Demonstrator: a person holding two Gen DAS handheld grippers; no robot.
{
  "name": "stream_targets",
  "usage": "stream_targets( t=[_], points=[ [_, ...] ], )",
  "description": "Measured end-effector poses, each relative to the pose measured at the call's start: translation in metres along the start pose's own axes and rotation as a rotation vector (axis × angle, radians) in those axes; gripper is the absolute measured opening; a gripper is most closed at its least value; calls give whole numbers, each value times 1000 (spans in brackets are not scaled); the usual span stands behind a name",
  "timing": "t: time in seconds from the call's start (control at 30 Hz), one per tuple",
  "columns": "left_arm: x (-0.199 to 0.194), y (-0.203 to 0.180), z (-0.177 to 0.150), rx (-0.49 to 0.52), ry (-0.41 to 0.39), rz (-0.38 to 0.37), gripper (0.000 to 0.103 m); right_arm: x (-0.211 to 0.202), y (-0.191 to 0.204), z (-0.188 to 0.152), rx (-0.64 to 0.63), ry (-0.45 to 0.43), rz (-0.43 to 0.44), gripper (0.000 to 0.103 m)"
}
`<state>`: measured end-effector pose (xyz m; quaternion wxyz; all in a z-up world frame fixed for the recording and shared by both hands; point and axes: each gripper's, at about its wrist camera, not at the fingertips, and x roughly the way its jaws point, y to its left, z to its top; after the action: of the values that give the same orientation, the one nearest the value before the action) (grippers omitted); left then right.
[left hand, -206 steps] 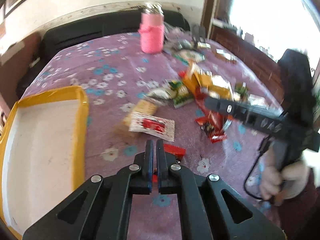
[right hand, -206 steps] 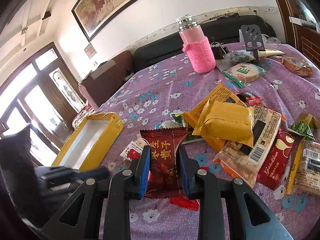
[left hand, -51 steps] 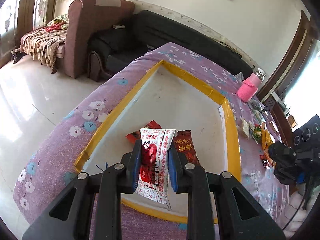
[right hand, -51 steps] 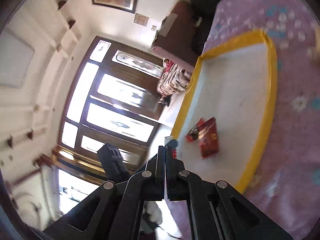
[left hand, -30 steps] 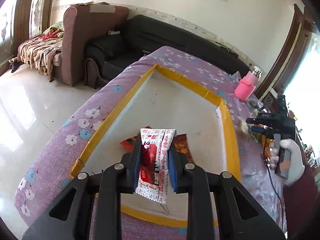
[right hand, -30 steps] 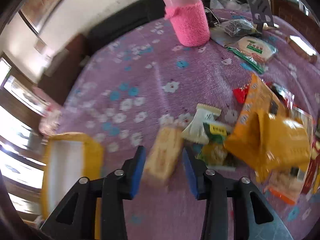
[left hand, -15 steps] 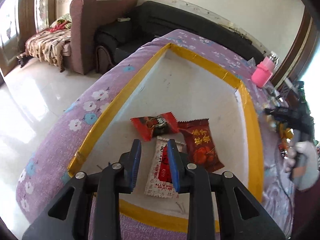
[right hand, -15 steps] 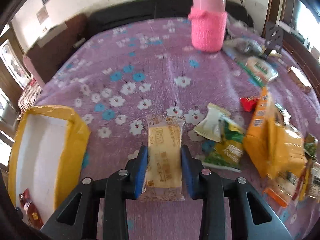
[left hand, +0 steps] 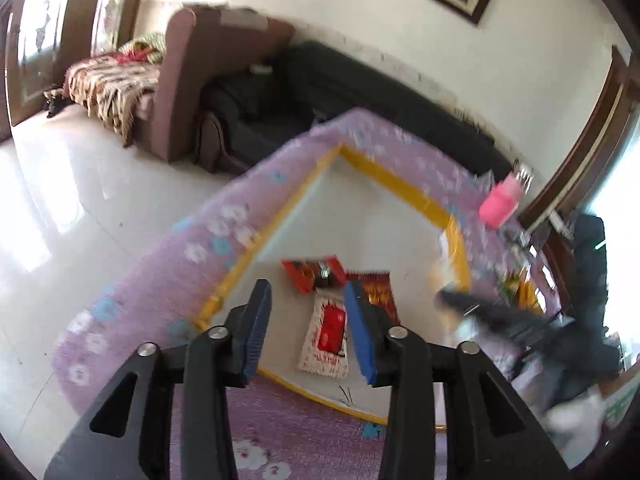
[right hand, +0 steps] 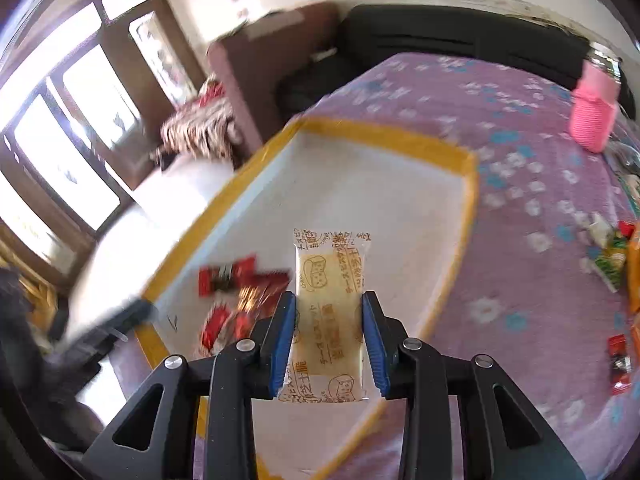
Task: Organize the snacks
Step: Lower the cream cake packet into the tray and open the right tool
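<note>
My right gripper point(right hand: 329, 338) is shut on a pale yellow cracker packet point(right hand: 328, 304) and holds it above the near end of the yellow-rimmed white tray point(right hand: 400, 136). Red snack packets point(right hand: 236, 280) lie in the tray to the left of it. My left gripper point(left hand: 308, 332) is open and empty above the tray point(left hand: 384, 178). Below it in the tray lie a white-and-red sachet point(left hand: 328, 336), a red packet point(left hand: 310, 274) and a dark red packet point(left hand: 380, 288). The right gripper shows blurred at the right of the left wrist view point(left hand: 452, 300).
A pink bottle point(right hand: 594, 116) stands at the far side of the purple flowered cloth point(right hand: 520, 200). More snacks point(right hand: 612, 256) lie at the right edge. A brown armchair point(left hand: 192, 80) and black sofa point(left hand: 360, 92) stand behind the table.
My left gripper has opened wider and pulled back from the sachet lying in the tray. My right gripper has carried the cracker packet from the cloth over to the tray.
</note>
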<state>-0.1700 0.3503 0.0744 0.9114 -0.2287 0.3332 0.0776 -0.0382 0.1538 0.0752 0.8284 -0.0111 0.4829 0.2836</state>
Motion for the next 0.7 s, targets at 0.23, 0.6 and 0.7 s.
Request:
stream_targets(
  t=[0.23,0.6,0.7],
  points=[
    [-23,-2,6,-2,-87,-18,57,7,15,-16,1,10,33,47],
    [-25,-30,2,49,-110,-81,57,-95,-171,7,227,-214,-299,56],
    [-21,-35,2,55,-102,-80,57,-98,-261,28,345,-188,-466,57]
  ],
)
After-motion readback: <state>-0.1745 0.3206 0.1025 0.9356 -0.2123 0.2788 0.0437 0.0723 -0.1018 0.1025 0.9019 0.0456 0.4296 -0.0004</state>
